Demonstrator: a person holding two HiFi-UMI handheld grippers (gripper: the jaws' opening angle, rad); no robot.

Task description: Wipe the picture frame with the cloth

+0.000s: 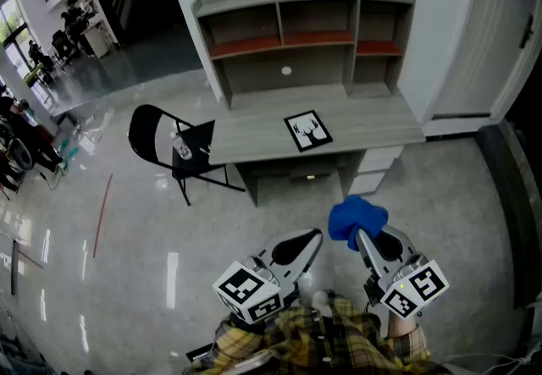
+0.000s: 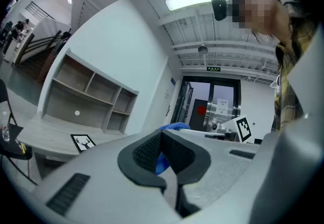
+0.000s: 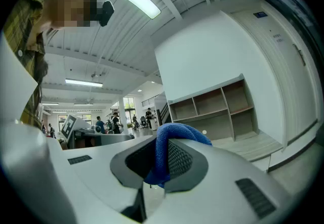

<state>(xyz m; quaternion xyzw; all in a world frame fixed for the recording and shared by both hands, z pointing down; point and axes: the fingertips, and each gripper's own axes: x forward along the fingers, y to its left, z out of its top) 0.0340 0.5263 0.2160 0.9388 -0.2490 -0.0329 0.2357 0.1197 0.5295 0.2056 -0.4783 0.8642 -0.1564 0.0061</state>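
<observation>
Cloth (image 1: 356,217), blue and bunched, is clamped between the 2 jaws of the right gripper (image 1: 362,239), and a fold bulges over the jaw tips. Left gripper (image 1: 312,239): jaws pressed together with nothing between them. Both grippers are held well short of the desk (image 1: 254,135), on its front side.

Head view only: whole desk with the picture frame (image 1: 307,129) lying flat on the top, right of the desk's middle and near its front edge. Shelf unit (image 1: 296,35) stands along the desk's back edge. Folding chair (image 1: 169,145) stands at the desk's left end.

Left gripper view: frame (image 2: 82,142) shows small on the desk top, and a glass doorway (image 2: 210,101) shows beyond the desk's right end. A strip of cloth (image 2: 174,127) shows past the closed jaws.

Right gripper view: cloth (image 3: 167,152) fills the jaw gap. The shelves and the desk's right end show, but the gripper body hides the frame. People (image 3: 114,119) stand far off, past the desk's left end.

Room: open floor (image 1: 449,195) lies between the grippers and the desk's front. Desk top shows bare on both sides of the frame.
</observation>
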